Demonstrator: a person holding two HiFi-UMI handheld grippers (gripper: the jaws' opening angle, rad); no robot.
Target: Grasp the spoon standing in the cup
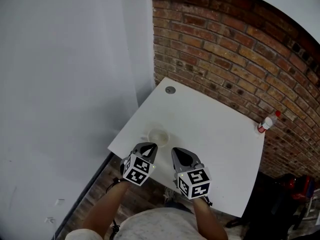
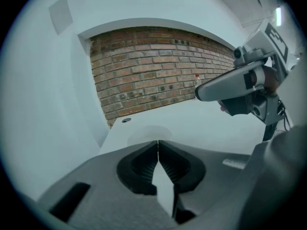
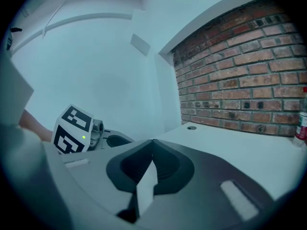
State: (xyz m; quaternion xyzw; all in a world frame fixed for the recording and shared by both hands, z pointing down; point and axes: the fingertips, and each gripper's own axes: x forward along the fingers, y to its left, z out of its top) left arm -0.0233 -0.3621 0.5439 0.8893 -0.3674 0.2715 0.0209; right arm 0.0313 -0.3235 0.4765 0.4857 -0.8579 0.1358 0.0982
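Cup (image 1: pixel 158 134), pale and hard to tell from the white surface (image 1: pixel 210 119), stands left of centre in the head view, close to the surface's left edge. The left hand-held gripper (image 1: pixel 149 147) is the nearer one, its tips just short of the cup, which lies straight ahead of it. The right hand-held gripper (image 1: pixel 178 153) sits beside it, further right. Both have jaws pressed together on nothing. No spoon can be made out in any view, so its axis is unclear, presumably upright. Open room lies toward the upper right, and the bottle (image 1: pixel 267 123) is well apart.
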